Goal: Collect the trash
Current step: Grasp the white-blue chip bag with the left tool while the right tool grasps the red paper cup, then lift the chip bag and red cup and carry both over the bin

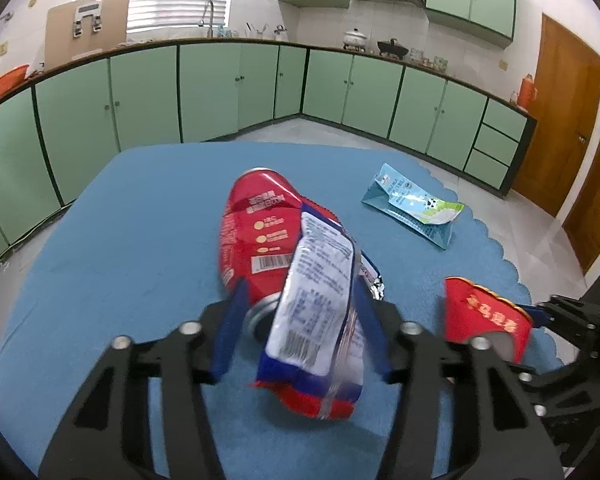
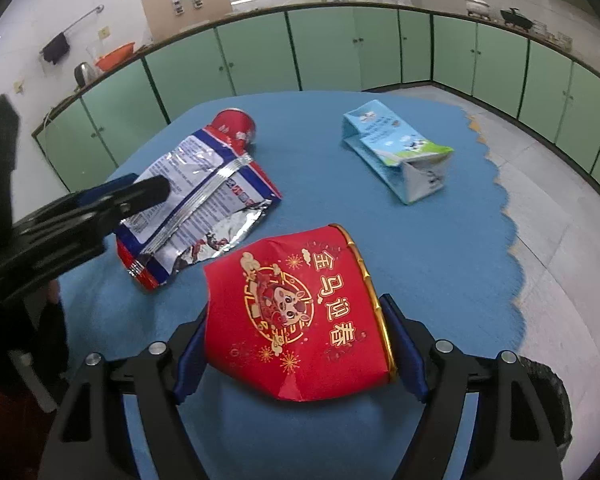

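Left hand-held gripper (image 1: 300,328) and right hand-held gripper (image 2: 300,354) (both low, side by side) each clamped shut.

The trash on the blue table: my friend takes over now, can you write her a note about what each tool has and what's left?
Left tool: shut on the snack wrapper, lifted at the table's near side.
Right tool: shut on the red paper cup, crushed, held above the blue table.
Still lying on the table: the red can on its side behind the wrapper, and the blue milk carton toward the far right.
Done: two pieces picked up, none shown binned.
Left: drop both, then collect can and carton. A dark bin-like rim shows at the right view's lower right, probably the trash bin.
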`<control>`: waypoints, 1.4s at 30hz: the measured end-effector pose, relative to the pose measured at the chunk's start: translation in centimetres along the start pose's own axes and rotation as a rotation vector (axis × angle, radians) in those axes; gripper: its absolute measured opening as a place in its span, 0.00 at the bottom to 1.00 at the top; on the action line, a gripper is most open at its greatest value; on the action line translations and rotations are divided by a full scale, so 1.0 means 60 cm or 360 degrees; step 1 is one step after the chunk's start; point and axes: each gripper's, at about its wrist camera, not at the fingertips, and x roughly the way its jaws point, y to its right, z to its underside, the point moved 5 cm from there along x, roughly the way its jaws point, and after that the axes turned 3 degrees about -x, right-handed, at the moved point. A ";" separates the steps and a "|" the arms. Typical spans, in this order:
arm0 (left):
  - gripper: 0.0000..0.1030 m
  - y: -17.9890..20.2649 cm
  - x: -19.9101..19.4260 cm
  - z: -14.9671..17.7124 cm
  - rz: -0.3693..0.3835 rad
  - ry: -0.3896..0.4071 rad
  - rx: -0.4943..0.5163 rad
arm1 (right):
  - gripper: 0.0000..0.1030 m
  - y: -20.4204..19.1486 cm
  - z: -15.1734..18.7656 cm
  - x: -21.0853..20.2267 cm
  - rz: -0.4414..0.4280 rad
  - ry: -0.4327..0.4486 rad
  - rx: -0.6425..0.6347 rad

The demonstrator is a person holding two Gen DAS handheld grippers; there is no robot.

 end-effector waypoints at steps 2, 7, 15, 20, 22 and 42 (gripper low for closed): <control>0.33 0.008 0.003 -0.002 0.0007 -0.0003 0.0011 | 0.74 0.004 0.000 -0.006 0.0006 0.0010 0.0009; 0.07 0.027 -0.014 -0.002 -0.0011 0.0041 0.0058 | 0.74 0.012 0.000 -0.020 0.0000 0.0042 0.0044; 0.03 0.058 -0.044 0.025 0.0065 0.0024 0.0050 | 0.74 0.014 -0.002 -0.041 -0.0015 0.0092 0.0062; 0.04 0.068 -0.060 0.032 0.0110 0.0037 0.0033 | 0.74 0.022 0.004 -0.047 -0.0037 0.0098 0.0095; 0.08 0.076 -0.056 0.035 0.0168 -0.0003 0.0024 | 0.74 0.023 0.008 -0.046 -0.0036 0.0090 0.0098; 0.02 0.198 -0.075 0.023 0.0350 0.0046 0.0144 | 0.74 0.097 0.040 -0.165 0.0180 0.0226 0.0136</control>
